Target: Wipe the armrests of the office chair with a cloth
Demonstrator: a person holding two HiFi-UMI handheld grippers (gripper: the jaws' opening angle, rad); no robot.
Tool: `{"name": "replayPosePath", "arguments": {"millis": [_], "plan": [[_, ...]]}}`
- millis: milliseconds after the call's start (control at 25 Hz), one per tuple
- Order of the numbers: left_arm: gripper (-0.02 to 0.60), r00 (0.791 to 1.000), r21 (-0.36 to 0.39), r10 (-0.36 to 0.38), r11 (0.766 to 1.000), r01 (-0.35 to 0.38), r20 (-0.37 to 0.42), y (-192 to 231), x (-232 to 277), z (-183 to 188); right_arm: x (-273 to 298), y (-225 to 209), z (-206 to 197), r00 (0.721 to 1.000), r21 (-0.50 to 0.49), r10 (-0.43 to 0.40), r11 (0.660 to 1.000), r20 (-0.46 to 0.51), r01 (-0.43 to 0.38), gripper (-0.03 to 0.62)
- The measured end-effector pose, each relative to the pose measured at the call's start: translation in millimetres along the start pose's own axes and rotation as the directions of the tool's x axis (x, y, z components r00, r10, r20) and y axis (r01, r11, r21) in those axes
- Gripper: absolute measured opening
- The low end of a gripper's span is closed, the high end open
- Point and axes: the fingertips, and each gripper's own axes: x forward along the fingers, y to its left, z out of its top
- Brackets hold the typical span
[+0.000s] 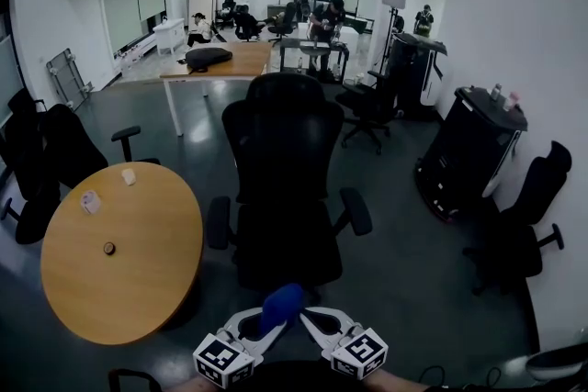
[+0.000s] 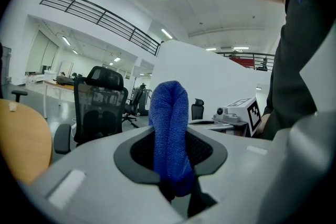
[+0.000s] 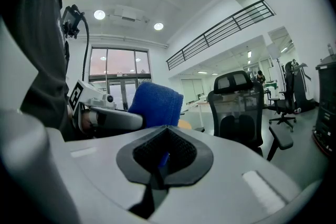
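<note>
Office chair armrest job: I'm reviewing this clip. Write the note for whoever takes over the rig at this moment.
Left hand-held gripper: shut on the blue cloth, which stands folded above its jaws.
Right hand-held gripper: shut, with a sliver of the cloth between its jaws.
Office chair: straight ahead, seat towards the person; the cloth is held short of it.
Done: cloth in hand.
Left: wipe the armrest at view-left and the armrest at view-right; neither is touched yet.

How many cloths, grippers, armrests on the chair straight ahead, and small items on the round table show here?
Cloths: 1, the blue cloth
Grippers: 2, the left gripper and the right gripper, both shut on it
Armrests: 2
Small items on the round table: 3
Total: 8
</note>
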Motion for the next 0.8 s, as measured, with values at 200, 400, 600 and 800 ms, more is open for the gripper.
{"name": "replayPosePath", "arguments": {"millis": [200, 400, 600, 800], "plan": [[0.129, 1.000, 0.004, -0.004, 1.000, 0.004, 0.002, -5.9, -1.1, 0.0, -4.0, 2.6, 0.0, 1.000, -0.003, 0.003, 1.000, 0.006, -0.003, 0.003], [0.129, 1.000, 0.009, -0.005, 1.000, 0.005, 0.004, -9.0, -3.8, -0.1, -5.7, 5.5, -1.4, 1.000, -0.003, 0.002, 1.000, 0.002, -0.002, 0.003], [0.129, 1.000, 0.024, -0.014, 1.000, 0.014, 0.012, -14.2, -5.1, 0.9, -9.0, 7.7, -2.4, 1.000, -0.002, 0.003, 1.000, 0.007, -0.002, 0.003], [0.129, 1.000, 0.019, -0.013, 1.000, 0.013, 0.027, -19.1, -7.5, 7.6, -12.4, 8.6, -2.3, 1.000, -0.011, 0.000, 1.000, 0.011, 0.000, 0.003]]}}
